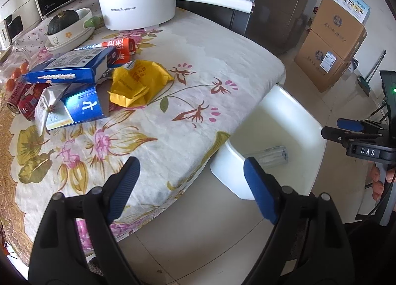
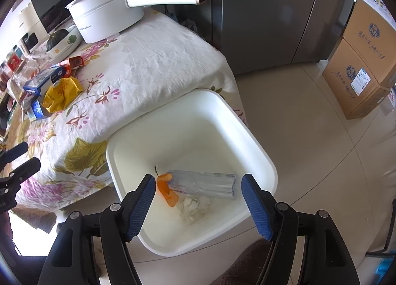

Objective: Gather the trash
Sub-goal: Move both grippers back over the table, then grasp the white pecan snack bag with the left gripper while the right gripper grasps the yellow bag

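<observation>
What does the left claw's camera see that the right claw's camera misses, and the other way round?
Only the left view shows the red can lying on the table by the cartons, and the small tomatoes.

Only the right view shows the orange peel and a crumpled tissue in the white bin.

Both show the clear bottle in the bin, the yellow wrapper, the blue cartons, the white pot, the cardboard boxes, and both claws, left and right, open and empty.

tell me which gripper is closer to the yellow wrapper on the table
Left. The left gripper hangs open over the table's near edge, with the yellow wrapper ahead of it. The right gripper hangs open over the white bin beside the table, farther away.
</observation>
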{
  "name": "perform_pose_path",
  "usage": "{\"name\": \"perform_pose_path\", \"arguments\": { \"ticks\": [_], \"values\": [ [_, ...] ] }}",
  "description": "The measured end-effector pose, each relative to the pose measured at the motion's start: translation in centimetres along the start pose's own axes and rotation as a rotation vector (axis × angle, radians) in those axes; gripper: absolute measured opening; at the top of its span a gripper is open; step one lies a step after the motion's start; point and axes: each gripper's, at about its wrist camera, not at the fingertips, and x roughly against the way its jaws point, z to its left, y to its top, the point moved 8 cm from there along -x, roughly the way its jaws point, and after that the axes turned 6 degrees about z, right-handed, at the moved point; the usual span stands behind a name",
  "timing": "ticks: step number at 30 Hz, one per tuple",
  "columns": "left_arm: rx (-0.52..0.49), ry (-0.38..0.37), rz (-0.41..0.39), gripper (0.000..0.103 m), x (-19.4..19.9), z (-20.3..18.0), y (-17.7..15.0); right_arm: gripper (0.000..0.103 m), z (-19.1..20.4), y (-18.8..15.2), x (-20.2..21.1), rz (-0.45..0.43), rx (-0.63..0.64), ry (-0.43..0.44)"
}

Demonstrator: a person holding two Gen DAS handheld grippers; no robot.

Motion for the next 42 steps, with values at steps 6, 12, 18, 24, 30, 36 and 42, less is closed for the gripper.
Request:
{"name": "perform_pose_path", "arguments": {
  "ticks": [6,12,18,24,30,36,42],
  "values": [
    [0.042,0.034,-0.009,0.098,0.8,2.3,-0.3,0.078,1.9,1.0,0.9,-0.026,0.021,0.013],
    [0.079,0.061,-0.036,0.102,2.2,4.8,-0.5,0.079,4.4,2.3,1.8,-0.06,0.057,0.016],
    [0.123,0.091,-0.049,0.102,3.1,8.1,-0.9,0.081,7.7,3.6,2.4,-0.081,0.072,0.052],
    [0.168,0.12,-0.065,0.102,4.2,11.7,-1.5,0.082,11.6,4.4,2.2,-0.088,0.103,0.08],
    [0.239,0.135,-0.079,0.102,5.1,15.8,-2.4,0.082,14.9,4.8,1.3,-0.08,0.137,0.094],
    [0.318,0.135,-0.08,0.102,4.5,19.5,-2.6,0.083,17.0,5.5,0.2,-0.067,0.148,0.104],
    [0.316,0.142,-0.11,0.102,3.5,20.6,-0.9,0.083,18.2,6.5,-0.7,-0.053,0.129,0.128]
  ]
}}
